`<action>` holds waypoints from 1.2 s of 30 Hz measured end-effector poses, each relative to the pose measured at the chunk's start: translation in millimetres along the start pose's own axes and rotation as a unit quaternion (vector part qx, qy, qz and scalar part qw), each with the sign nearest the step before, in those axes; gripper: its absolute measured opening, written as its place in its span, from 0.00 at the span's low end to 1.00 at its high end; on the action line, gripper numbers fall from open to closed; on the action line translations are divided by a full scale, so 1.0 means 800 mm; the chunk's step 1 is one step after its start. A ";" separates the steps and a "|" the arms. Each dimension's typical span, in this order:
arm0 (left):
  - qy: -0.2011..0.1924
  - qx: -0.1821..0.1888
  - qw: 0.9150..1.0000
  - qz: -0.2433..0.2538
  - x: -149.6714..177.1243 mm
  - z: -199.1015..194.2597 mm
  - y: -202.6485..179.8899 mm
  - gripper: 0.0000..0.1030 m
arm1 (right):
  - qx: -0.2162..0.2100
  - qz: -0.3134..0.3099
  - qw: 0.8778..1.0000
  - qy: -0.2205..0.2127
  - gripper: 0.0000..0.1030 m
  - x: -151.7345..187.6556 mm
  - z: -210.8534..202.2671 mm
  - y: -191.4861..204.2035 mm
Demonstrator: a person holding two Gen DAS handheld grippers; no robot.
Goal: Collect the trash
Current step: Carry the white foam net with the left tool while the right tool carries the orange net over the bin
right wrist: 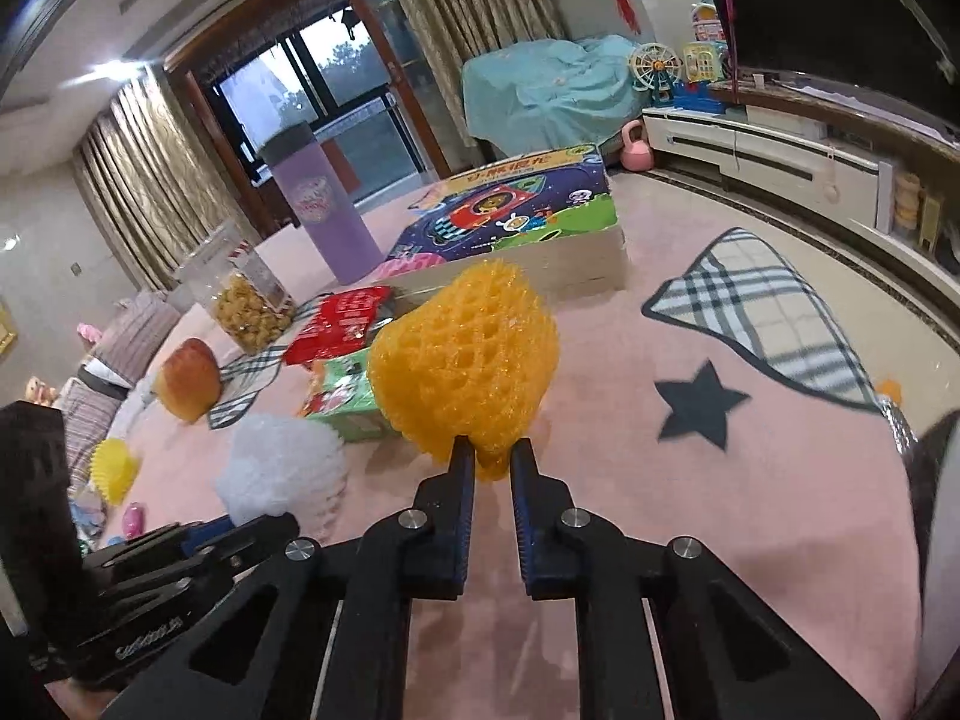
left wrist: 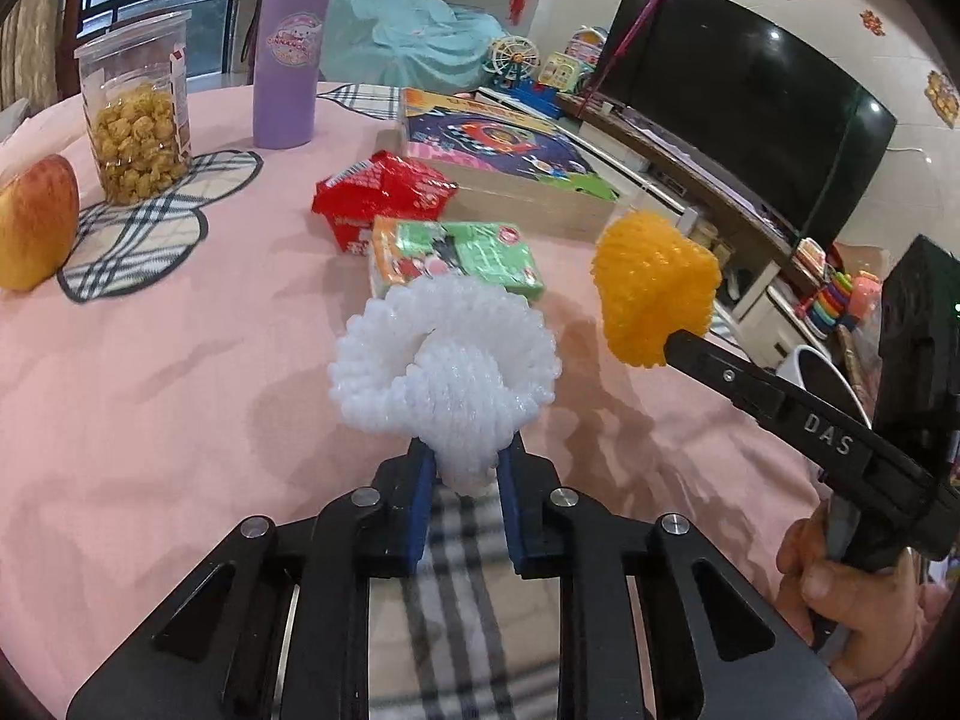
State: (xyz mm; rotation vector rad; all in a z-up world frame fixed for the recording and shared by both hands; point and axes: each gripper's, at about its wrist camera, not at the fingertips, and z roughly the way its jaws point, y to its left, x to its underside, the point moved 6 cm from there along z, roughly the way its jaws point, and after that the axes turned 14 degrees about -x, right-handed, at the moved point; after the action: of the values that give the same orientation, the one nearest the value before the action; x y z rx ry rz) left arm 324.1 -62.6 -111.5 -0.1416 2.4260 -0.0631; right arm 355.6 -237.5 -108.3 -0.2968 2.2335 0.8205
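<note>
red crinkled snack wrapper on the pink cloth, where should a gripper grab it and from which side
Probably by the raised peak of the red crinkled snack wrapper, coming from above. It stands tented like a little roof, so the ridge gives a thin fold to pinch. The green juice carton crowds its near side and the flat puzzle box stands close behind.

White foam net [left wrist: 444,372], orange foam net [right wrist: 465,360], pink tablecloth [left wrist: 180,372] w/ plaid patches, purple bottle [left wrist: 287,69]
</note>
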 end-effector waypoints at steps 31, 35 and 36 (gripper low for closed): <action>-0.007 0.102 0.987 0.120 0.059 -0.080 -0.185 0.16 | 0.046 0.066 0.994 -0.072 0.10 0.076 -0.218 -0.057; -0.008 0.113 0.984 0.140 0.063 -0.084 -0.214 0.16 | 0.061 0.074 0.992 -0.082 0.10 0.079 -0.238 -0.072; -0.008 0.115 0.983 0.143 0.063 -0.084 -0.220 0.16 | 0.064 0.076 0.992 -0.084 0.10 0.081 -0.242 -0.076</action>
State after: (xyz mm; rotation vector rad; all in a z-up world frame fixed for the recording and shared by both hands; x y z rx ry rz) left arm 256.8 -242.5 -78.5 0.3105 2.3782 -0.2093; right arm 227.8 -405.5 -79.4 0.0032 2.1566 0.7477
